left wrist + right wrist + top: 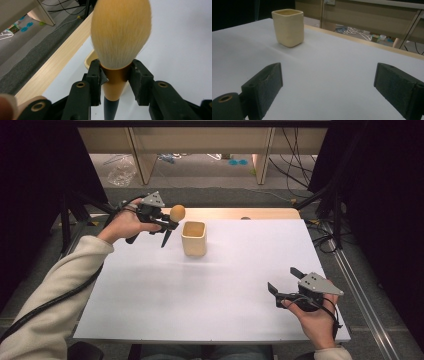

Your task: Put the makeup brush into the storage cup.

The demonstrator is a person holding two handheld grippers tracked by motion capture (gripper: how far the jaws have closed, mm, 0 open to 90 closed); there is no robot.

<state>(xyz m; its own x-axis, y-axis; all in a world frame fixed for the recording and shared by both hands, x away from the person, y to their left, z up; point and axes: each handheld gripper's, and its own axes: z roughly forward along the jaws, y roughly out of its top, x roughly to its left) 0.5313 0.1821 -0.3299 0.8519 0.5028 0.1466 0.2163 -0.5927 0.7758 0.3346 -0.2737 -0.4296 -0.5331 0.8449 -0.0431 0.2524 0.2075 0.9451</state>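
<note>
Left gripper (169, 226) clamps the makeup brush (172, 220) by its ferrule, bristles up, handle tilted down; cream cup (194, 238) just right of it. Right gripper (284, 281) open, idle, near right.

Black two-jaw left claw (168, 226) and right claw (283, 281), grey triangular top plates, brass-ringed screw holes, black cables; cream fleece sleeve (55, 285).

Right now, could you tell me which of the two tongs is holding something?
The left tongs, by the cream cup, clamp a makeup brush at its ferrule; the right tongs stand open and empty.
</note>
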